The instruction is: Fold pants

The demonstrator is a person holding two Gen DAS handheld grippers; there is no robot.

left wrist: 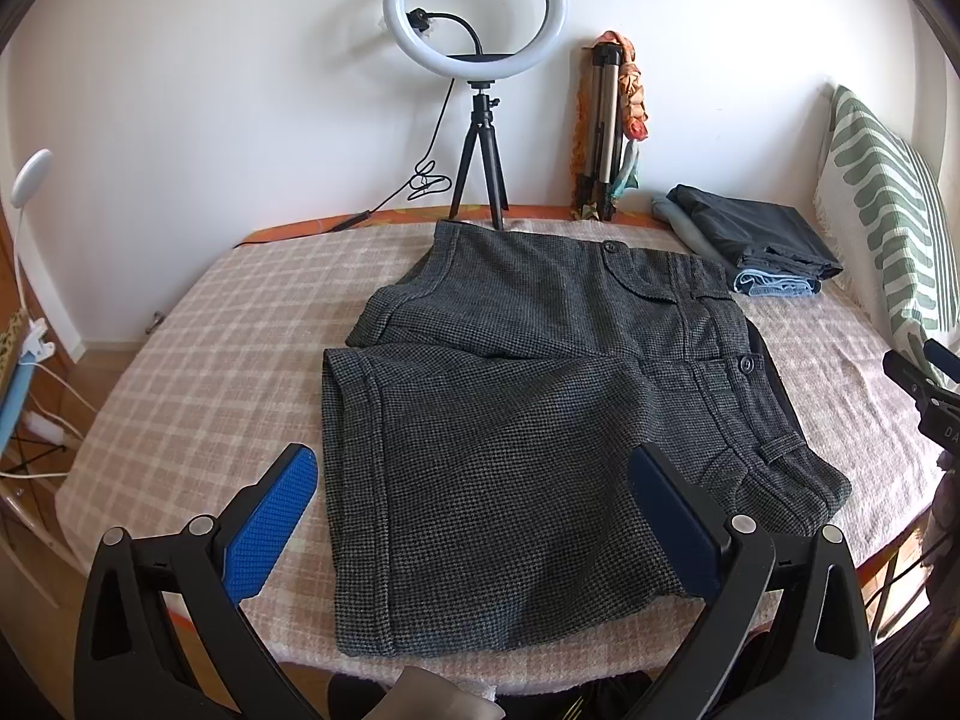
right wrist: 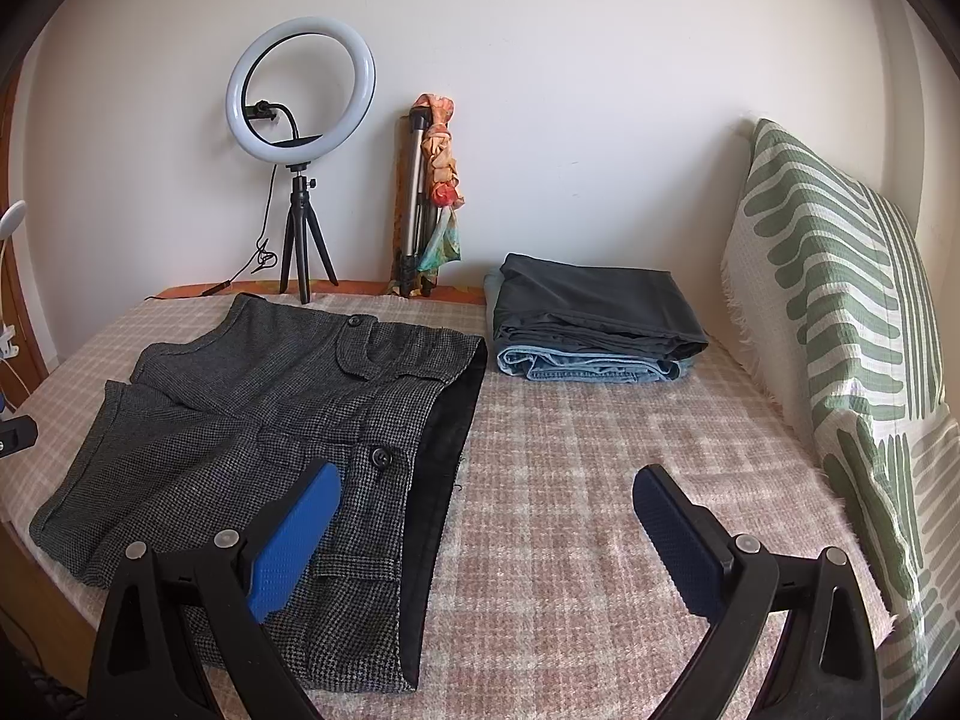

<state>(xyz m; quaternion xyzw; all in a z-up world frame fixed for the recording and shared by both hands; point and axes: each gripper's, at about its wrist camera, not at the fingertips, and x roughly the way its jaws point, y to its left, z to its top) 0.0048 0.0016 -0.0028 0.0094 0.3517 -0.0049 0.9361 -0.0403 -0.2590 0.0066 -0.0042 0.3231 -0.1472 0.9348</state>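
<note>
Grey houndstooth pants [left wrist: 540, 408] lie folded on the checked blanket [left wrist: 198, 360], legs doubled over toward the waistband with its buttons on the right. My left gripper [left wrist: 474, 474] hovers open over the near part of the pants, nothing between its blue pads. In the right wrist view the same pants [right wrist: 252, 420] lie at the left, black lining showing along their right edge. My right gripper [right wrist: 486, 492] stands open above the blanket [right wrist: 570, 480] just right of the pants, its left pad over the waistband. It also shows at the right edge [left wrist: 924, 384] of the left wrist view.
A stack of folded dark and blue-denim garments [right wrist: 594, 324] sits at the back right. A green-patterned pillow [right wrist: 840, 330] leans along the right side. A ring light on a tripod [right wrist: 300, 120] and a folded tripod with a scarf [right wrist: 426, 198] stand by the wall.
</note>
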